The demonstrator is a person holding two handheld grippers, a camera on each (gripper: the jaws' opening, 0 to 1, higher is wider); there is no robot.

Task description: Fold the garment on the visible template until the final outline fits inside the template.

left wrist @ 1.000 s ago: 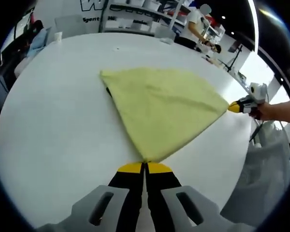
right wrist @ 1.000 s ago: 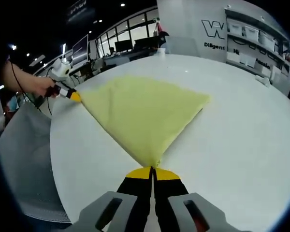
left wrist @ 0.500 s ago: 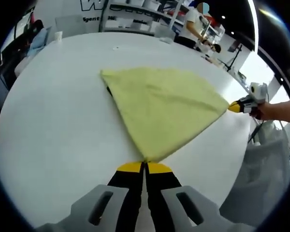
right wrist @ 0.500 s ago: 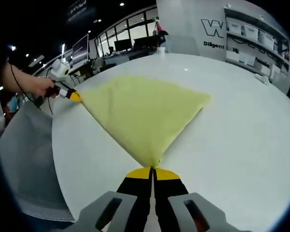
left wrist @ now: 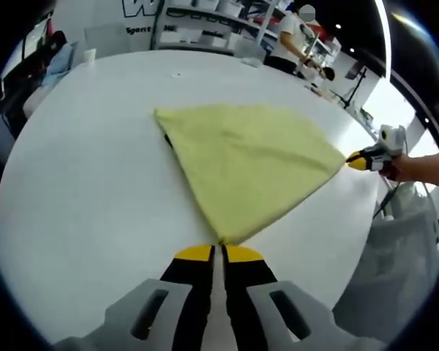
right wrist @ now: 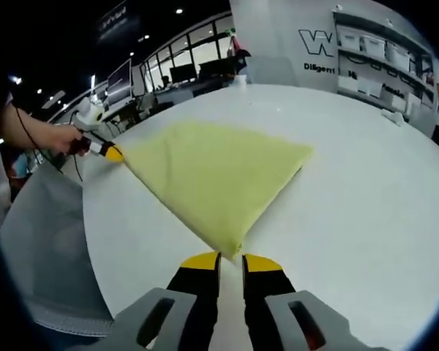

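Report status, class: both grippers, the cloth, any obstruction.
Left gripper open, just off the corner. Right gripper open, corner between tips. Yellow cloth folded flat on white table. Nothing in the way.

i see a round white table (left wrist: 73, 190); a folded yellow garment (left wrist: 249, 161) lies flat on it, spread toward the middle; one small white cup (left wrist: 88, 55) stands near its far edge

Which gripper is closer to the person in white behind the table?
Right. The right gripper sits at the table edge on the person's side; the left gripper is across the cloth, farther off.
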